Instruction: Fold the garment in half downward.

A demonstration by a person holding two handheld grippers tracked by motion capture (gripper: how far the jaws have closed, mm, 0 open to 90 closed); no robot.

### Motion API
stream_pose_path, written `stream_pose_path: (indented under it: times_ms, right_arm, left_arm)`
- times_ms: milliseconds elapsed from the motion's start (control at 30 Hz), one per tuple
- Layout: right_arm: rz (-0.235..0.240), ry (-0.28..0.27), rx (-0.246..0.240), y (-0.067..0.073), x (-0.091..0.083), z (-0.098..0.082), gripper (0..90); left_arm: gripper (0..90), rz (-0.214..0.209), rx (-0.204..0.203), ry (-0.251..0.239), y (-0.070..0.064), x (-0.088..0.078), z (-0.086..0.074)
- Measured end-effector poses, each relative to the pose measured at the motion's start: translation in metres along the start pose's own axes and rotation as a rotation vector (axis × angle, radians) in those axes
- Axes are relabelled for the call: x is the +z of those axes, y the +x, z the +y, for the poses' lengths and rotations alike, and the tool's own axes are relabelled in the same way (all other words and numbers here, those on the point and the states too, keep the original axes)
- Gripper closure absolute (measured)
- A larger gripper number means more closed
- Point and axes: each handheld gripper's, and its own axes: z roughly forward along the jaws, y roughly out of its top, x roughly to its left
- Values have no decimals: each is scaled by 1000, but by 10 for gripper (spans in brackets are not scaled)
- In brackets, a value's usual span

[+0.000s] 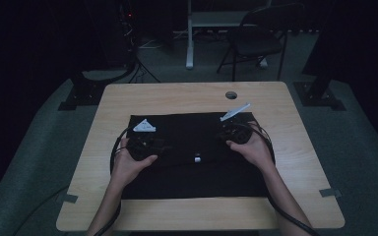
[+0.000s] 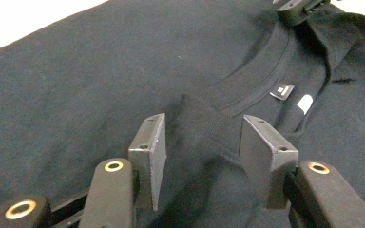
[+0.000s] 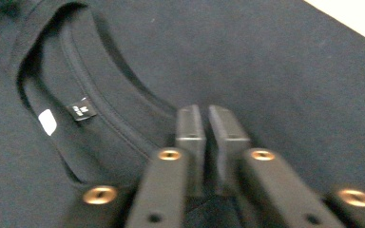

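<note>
A black T-shirt (image 1: 192,142) lies spread on the wooden table (image 1: 295,162), its collar (image 2: 256,80) with a black label (image 2: 282,91) and a white tag (image 2: 305,103) showing. My left gripper (image 2: 202,137) is open at the shirt's left, by the collar. A raised fold of cloth runs between its jaws, and the pads stand clear of it. My right gripper (image 3: 206,118) is shut, its jaws pressed together on the shirt's cloth beside the collar (image 3: 100,80). In the left gripper view, cloth is drawn up at the right gripper (image 2: 294,7). A hand holds each: left gripper (image 1: 162,146), right gripper (image 1: 220,133).
The table has a round cable hole (image 1: 231,95) at the back and tape marks (image 1: 328,192) near its front corners. Behind it stand a folding chair (image 1: 256,39) and a desk leg (image 1: 190,44) on dark floor. Bare wood borders the shirt on all sides.
</note>
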Motion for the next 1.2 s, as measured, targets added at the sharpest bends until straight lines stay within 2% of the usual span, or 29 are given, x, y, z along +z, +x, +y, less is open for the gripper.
stream_pose_path:
  times_ms: [33,233,433,567,700,900,967,1100,1200]
  right_arm:
    - [-15,-9,-8,1,-1,0,880]
    - [-14,-25,-26,5,-6,-2,885]
    - [-10,-35,-36,9,-10,-3,884]
    - [-10,-44,-47,12,-11,-4,884]
    - [-11,-50,-54,14,-13,-4,884]
    - [-11,-53,-64,16,-15,-5,883]
    - [-11,-54,-64,16,-15,-5,883]
    - [-8,-58,-64,17,-15,-6,882]
    - [-7,-61,-63,17,-16,-7,882]
  left_arm:
    - [519,-3,-1,0,0,1,1]
    - [510,-20,-20,-13,3,7,11]
    - [509,-22,-12,16,3,18,20]
    - [510,-9,-1,49,4,29,24]
    - [513,4,-14,64,7,38,24]
    - [566,20,-29,78,11,44,20]
    - [593,22,-25,85,10,45,20]
    - [792,10,6,103,5,43,20]
    - [863,-1,16,92,2,37,22]
